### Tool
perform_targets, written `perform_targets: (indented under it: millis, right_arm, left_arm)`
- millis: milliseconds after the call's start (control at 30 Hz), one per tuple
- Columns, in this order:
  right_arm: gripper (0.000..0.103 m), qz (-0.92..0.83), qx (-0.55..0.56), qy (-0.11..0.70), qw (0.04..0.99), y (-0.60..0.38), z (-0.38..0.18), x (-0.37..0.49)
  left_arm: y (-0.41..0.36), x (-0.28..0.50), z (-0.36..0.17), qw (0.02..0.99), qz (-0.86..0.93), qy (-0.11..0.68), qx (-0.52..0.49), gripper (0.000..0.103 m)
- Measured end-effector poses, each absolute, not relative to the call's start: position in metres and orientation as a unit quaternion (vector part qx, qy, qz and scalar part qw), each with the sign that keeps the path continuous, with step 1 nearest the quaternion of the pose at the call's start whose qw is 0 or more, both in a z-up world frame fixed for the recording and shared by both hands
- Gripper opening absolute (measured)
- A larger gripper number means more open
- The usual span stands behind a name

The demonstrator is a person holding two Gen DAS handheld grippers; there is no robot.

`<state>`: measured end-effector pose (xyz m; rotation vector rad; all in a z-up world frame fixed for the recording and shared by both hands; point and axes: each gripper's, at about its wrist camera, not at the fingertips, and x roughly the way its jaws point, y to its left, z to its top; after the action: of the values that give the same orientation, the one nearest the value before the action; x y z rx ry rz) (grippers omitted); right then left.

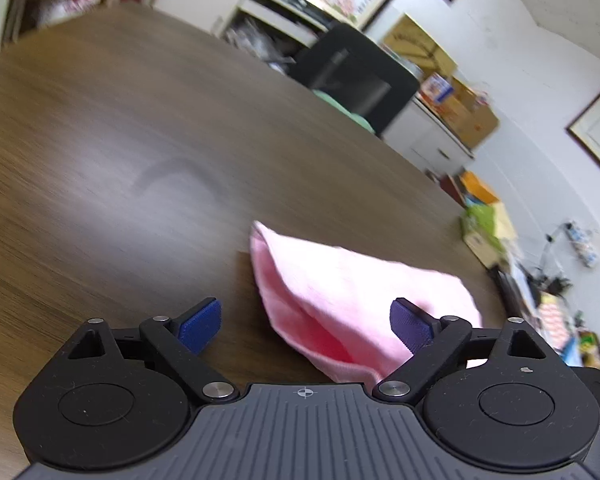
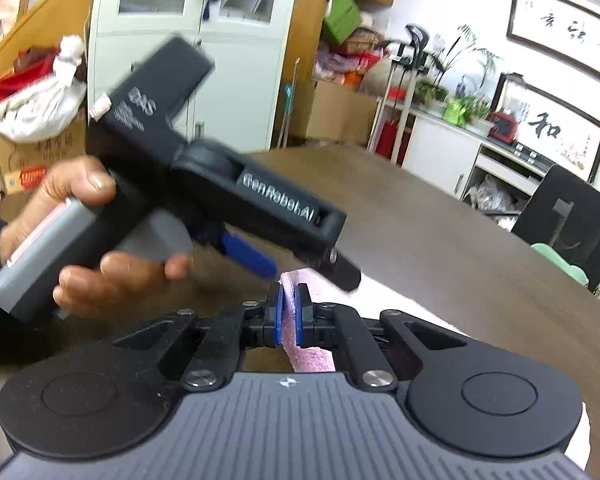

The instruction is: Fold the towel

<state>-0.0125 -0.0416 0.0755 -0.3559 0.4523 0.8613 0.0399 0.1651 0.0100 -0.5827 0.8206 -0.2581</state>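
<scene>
A pink towel (image 1: 340,288) is bunched into a raised fold on the brown wooden table (image 1: 120,140). My left gripper (image 1: 306,326) is open just above it. The right blue pad (image 1: 410,328) is in front of the cloth, and the left pad (image 1: 202,326) is over bare wood. In the right wrist view my right gripper (image 2: 289,314) is shut on a pinched edge of the towel (image 2: 312,360). A hand (image 2: 80,188) holds the left gripper (image 2: 312,276) close in front, slanting down toward the same cloth.
A black chair (image 1: 356,76) stands at the table's far edge (image 2: 572,220). White cabinets, cardboard boxes and framed pictures line the walls beyond. Bare tabletop (image 2: 440,220) stretches ahead of both grippers.
</scene>
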Motion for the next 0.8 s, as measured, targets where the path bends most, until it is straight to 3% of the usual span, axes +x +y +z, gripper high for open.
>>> perform_targets:
  millis: [100, 567, 667, 733, 800]
  right_arm:
    - [0.006, 0.414, -0.155, 0.216, 0.871, -0.054, 0.075, -0.01]
    - [0.006, 0.427, -0.126, 0.217, 0.869, -0.067, 0.082, -0.003]
    - [0.007, 0.427, -0.123, 0.217, 0.869, -0.068, 0.083, -0.003]
    - [0.007, 0.426, -0.123, 0.218, 0.869, -0.069, 0.083, -0.003]
    - [0.01, 0.424, -0.128, 0.22, 0.869, -0.068, 0.082, -0.004]
  left_arm:
    - [0.159, 0.045, 0.004, 0.864, -0.134, 0.401, -0.275, 0.079]
    - [0.162, 0.06, -0.007, 0.849, -0.152, 0.394, -0.319, 0.068]
    - [0.165, 0.065, -0.011, 0.844, -0.149, 0.395, -0.332, 0.052]
    - [0.166, 0.069, -0.015, 0.842, -0.138, 0.403, -0.332, 0.022]
    - [0.167, 0.071, -0.018, 0.838, -0.134, 0.407, -0.338, 0.011]
